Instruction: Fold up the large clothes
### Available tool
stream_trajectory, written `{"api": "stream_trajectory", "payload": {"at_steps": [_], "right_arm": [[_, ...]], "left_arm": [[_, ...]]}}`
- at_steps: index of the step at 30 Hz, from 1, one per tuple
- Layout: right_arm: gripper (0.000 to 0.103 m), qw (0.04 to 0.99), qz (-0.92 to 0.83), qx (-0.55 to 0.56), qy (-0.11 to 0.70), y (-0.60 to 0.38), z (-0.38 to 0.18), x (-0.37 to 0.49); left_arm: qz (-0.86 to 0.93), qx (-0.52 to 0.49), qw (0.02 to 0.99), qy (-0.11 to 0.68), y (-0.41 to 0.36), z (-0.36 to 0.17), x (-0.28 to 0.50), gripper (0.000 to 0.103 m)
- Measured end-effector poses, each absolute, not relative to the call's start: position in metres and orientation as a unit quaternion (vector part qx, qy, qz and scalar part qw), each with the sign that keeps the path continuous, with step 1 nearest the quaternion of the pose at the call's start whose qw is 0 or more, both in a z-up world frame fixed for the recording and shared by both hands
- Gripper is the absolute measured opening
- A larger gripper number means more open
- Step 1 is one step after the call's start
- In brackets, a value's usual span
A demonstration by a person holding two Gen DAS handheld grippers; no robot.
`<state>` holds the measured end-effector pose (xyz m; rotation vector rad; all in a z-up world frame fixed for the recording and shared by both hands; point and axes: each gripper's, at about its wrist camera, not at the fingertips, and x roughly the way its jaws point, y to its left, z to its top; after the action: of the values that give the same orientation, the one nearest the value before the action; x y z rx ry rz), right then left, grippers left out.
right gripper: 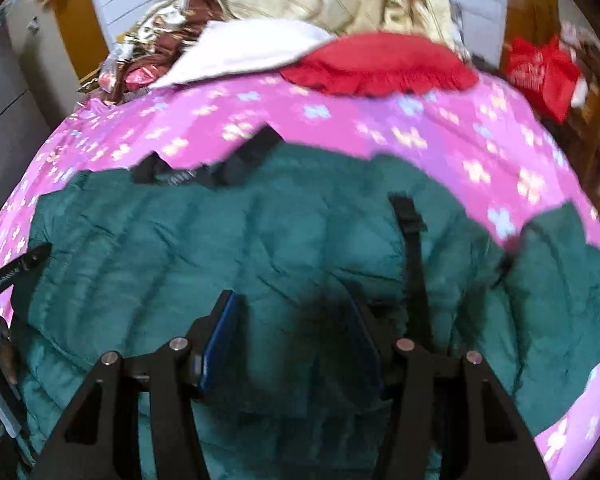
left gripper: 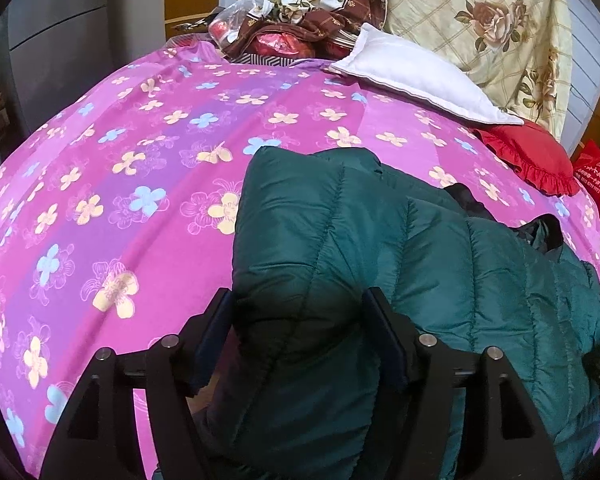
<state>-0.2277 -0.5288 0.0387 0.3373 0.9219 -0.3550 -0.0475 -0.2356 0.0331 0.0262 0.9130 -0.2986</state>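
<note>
Green quilted jacket [left gripper: 380,240] spread flat on a pink flowered bedspread [left gripper: 120,160], lying toward the near right part of the bed.

Left gripper [left gripper: 297,294] angled down over the jacket's left edge, jaws spread wide, with a puffy fold of the green fabric bulging up between them. Not clearly squeezed by the pads; a sliver of gap visible beside the left finger.

Right gripper [right gripper: 290,296] angled down over the middle of the jacket, jaws parted about halfway, dark shadow on the fabric between them. Badly blurred view, so no telling whether the pads touch the cloth. Black strap [right gripper: 414,240] running down the jacket just right of that gripper.

Left and far edges of the jacket straight and free, with wide bare bedspread to the left and beyond. White pillow [left gripper: 412,80] and red frilled cushion [left gripper: 528,156] at the far right, apart from the jacket. Heap of floral bedding [left gripper: 480,20] behind them.

Red bag [left gripper: 596,172] off the bed's right side, white print too small to read. Small white lettering on a black bar [right gripper: 16,270] at the left edge of the right wrist view, also unreadable.
</note>
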Motion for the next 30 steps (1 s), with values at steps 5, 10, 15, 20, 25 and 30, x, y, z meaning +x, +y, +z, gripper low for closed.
{"api": "stream_trajectory", "payload": {"at_steps": [5, 10, 15, 20, 25, 30], "right_arm": [[0.058, 0.869, -0.167, 0.167, 0.435, -0.531, 0.025, -0.232], [0.058, 0.873, -0.169, 0.163, 0.427, -0.523, 0.048, -0.243], [0.058, 0.878, -0.186, 0.144, 0.417, -0.518, 0.059, -0.253], [0.059, 0.861, -0.195, 0.144, 0.447, -0.52, 0.029, -0.246], [0.064, 0.865, -0.191, 0.147, 0.441, -0.514, 0.045, -0.255], [0.075, 0.883, -0.189, 0.137, 0.408, -0.509, 0.075, -0.282]], "left_arm": [[-0.141, 0.017, 0.889, 0.435, -0.236, 0.034, -0.051, 0.049], [-0.156, 0.007, 0.894, 0.419, -0.229, 0.058, -0.067, 0.049], [-0.191, 0.002, 0.901, 0.39, -0.237, 0.082, -0.091, 0.049], [-0.203, 0.039, 0.883, 0.42, -0.267, 0.063, -0.104, 0.049], [-0.191, 0.086, 0.88, 0.426, -0.288, 0.051, -0.118, 0.049], [-0.204, 0.063, 0.885, 0.414, -0.286, 0.074, -0.134, 0.049]]}}
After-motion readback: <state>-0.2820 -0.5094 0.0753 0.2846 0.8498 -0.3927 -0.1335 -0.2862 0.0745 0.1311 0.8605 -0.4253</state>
